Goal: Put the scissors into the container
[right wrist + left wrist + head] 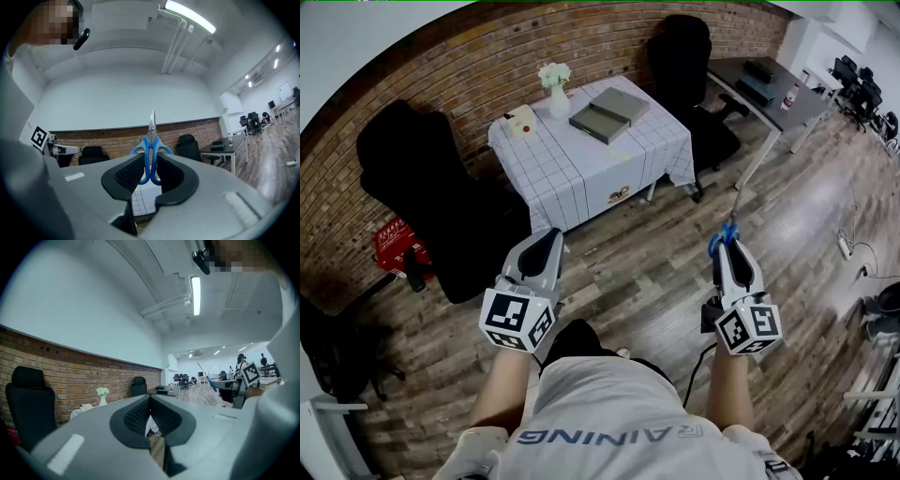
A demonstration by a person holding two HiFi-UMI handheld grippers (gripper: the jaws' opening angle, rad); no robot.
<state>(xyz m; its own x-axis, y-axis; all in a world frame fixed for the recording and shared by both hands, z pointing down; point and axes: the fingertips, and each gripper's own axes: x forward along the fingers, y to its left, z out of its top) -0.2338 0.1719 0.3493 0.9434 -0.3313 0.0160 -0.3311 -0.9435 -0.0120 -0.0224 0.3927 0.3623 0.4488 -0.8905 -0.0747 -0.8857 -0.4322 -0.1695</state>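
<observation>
Right claw (150, 164) is clamped on the blue-handled metal scissors (151, 140). The ribbed pads press on both handle loops. Blades are closed and point straight up past the claw tips. In the head view the right claw (730, 246) is up in the air over the wood-plank floor (656, 272). The scissors (729, 230) stick out of its front end, well apart from the surface.

Left claw (150, 401) has its pads together at the tips with nothing between them. The head view shows the left claw (546, 240) raised on the person's left side, also over the floor.

The flat grey box-shaped container (609, 114) appears open. It lies on the small surface covered with a white grid-pattern cloth (581, 173), in the far right part. A white vase with pale flowers (558, 94) stands near the container's left, by the brick wall (487, 56). A black office chair (412, 169) is left of the surface, and a second black chair (680, 56) is at its right. The scissors are not in the container.
</observation>
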